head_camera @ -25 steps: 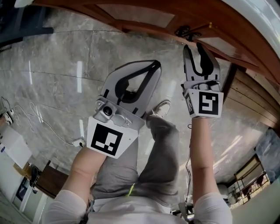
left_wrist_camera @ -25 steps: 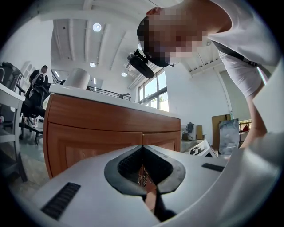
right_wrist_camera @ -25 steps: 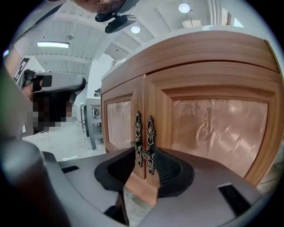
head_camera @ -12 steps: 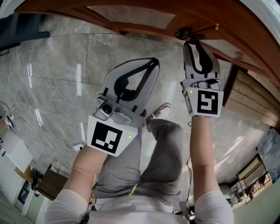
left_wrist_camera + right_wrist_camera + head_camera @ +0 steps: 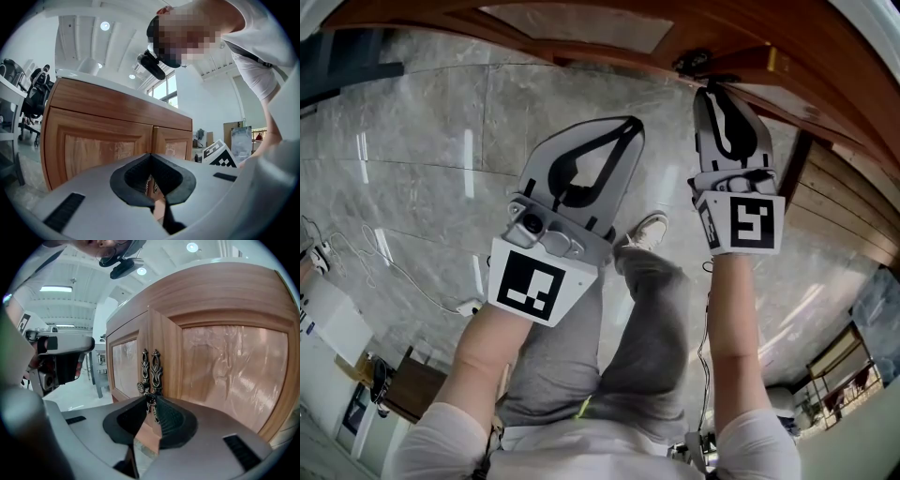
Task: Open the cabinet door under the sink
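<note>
Under the white counter, two wooden cabinet doors [image 5: 225, 366] meet at a pair of ornate dark metal handles [image 5: 155, 369]. My right gripper [image 5: 150, 399] is shut on the lower knob of the right-hand handle. From the head view the right gripper [image 5: 714, 89] reaches up to the handles [image 5: 692, 64] at the doors' meeting edge. Lower and to the left, my left gripper [image 5: 630, 124] hangs over the floor, shut and holding nothing. The left gripper [image 5: 150, 155] faces the cabinet [image 5: 103, 145] from some distance.
Grey marble floor [image 5: 422, 150] lies below. The person's leg and white shoe [image 5: 649, 230] stand between the two grippers. A white cable [image 5: 403, 272] runs along the floor at left. A slatted wooden panel [image 5: 834, 197] is at right. An office chair [image 5: 33, 98] stands left of the cabinet.
My right gripper has moved up to the door handles and its jaws have closed on the handle. The left gripper has stayed almost still.
</note>
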Tool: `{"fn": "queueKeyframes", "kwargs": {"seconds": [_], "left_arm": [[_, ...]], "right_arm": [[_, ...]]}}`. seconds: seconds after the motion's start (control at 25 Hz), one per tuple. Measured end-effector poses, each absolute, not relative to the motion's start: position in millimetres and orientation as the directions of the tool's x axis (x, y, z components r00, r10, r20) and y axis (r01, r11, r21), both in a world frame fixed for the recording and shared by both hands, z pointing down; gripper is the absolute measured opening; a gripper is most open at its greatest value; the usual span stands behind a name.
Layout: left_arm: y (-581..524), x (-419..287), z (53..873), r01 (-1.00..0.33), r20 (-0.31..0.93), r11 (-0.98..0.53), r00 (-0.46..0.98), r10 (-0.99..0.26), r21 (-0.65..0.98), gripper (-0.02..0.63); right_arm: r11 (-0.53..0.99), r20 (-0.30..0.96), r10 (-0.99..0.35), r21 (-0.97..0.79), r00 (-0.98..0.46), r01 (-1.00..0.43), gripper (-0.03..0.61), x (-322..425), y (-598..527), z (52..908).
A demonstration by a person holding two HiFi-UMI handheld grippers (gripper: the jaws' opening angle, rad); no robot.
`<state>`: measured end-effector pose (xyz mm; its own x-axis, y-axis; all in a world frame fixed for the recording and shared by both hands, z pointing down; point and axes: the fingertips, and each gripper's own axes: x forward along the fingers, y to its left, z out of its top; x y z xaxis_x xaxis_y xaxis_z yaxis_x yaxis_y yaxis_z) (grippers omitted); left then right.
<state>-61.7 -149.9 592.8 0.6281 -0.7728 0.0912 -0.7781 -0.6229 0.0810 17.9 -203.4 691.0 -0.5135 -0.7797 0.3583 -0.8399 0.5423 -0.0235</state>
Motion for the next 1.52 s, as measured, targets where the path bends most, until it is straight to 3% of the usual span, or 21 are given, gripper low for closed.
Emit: {"fn": "queueKeyframes", "kwargs": {"seconds": [0.32, 0.56, 0.96, 1.52], "left_arm": [[-154, -46, 603, -0.756, 0.096, -0.646, 0.654, -0.750, 0.105, 0.012], [-170, -29, 611, -0.728, 0.079, -0.679, 0.685, -0.724, 0.090, 0.011], [-172, 5, 609, -0.570, 0.043, -0.816, 0.821, -0.569, 0.099, 0.011], [-148, 21, 622, -0.497, 0.096, -0.866, 0.866, -0.491, 0.055, 0.011]], "right_arm": [[0.595, 0.394, -0.734, -0.020, -0.554, -0.803, 0.081, 18, -179, 692], [0.589, 0.349, -0.751, -0.030, -0.560, -0.808, 0.081, 17, -169, 685], [0.619, 0.394, -0.707, -0.058, -0.588, -0.783, 0.081, 29, -138, 689], [0.594, 0.399, -0.714, -0.090, -0.575, -0.800, 0.081, 38, -122, 688]]}}
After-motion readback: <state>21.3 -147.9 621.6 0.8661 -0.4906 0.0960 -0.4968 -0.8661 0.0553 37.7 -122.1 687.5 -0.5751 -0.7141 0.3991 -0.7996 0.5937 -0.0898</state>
